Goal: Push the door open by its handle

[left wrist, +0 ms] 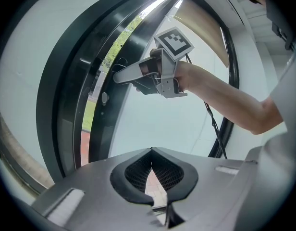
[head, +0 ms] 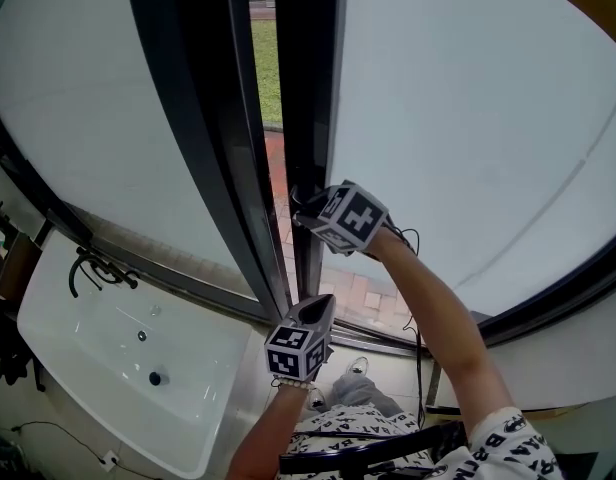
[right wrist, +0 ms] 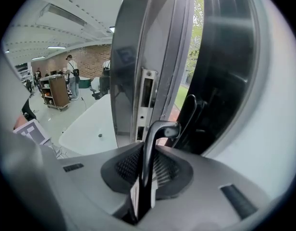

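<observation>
- Door handle (right wrist: 150,153), one: a dark lever on the dark-framed door leaf (head: 316,88), at the leaf's free edge beside the open strip. It stands between the fingers of your right gripper, with its bend just past their tips.
- Right gripper (left wrist: 120,77), one: the fingers are drawn in on the lever from both sides, with only the lever's thickness between them. You hold it angled down toward the leaf edge, probably so that a push carries straight into the leaf.
- Left gripper (left wrist: 150,154), one: the fingers meet at the tips and there is nothing between them. It hangs below the right one and apart from the door, likely kept clear because this job needs one hand.
- Marker cubes, two: the right cube (head: 353,216) and the left cube (head: 293,350), one on each gripper.
- Frosted panels, two: the left panel (head: 88,118) and the right panel (head: 468,118). The strip between their frames shows grass and brick paving (head: 280,183), so the leaf looks slightly ajar already and most of the push is yet to be made.
- Lock plate (right wrist: 147,97), one: it sits on the grey frame edge facing the lever.
- White tabletop (head: 188,388), one: low and to the left of the door, well apart from both grippers.
</observation>
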The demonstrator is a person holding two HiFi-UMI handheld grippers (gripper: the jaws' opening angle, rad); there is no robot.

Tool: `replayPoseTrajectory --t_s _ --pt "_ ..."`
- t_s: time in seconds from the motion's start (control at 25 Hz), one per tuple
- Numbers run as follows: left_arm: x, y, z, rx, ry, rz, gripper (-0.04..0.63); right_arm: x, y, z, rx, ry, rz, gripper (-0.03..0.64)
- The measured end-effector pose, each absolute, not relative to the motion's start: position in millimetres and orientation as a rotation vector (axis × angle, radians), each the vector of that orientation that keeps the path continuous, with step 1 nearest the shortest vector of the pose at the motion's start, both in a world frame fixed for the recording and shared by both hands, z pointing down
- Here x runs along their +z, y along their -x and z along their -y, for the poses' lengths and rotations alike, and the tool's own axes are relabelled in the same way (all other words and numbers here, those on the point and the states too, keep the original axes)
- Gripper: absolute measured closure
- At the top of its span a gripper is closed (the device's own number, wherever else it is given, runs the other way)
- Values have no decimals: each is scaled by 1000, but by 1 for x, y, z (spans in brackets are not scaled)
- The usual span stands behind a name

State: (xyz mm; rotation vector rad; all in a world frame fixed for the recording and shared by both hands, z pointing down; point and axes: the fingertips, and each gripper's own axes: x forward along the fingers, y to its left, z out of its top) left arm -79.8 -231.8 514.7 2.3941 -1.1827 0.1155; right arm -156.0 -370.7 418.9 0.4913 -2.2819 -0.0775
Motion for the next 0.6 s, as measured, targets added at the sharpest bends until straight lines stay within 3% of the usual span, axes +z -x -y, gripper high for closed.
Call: replayPoseTrajectory --t_s 0.6 --pt "513 63 287 198 -2339 1356 611 416 131 420 21 -527 2378 558"
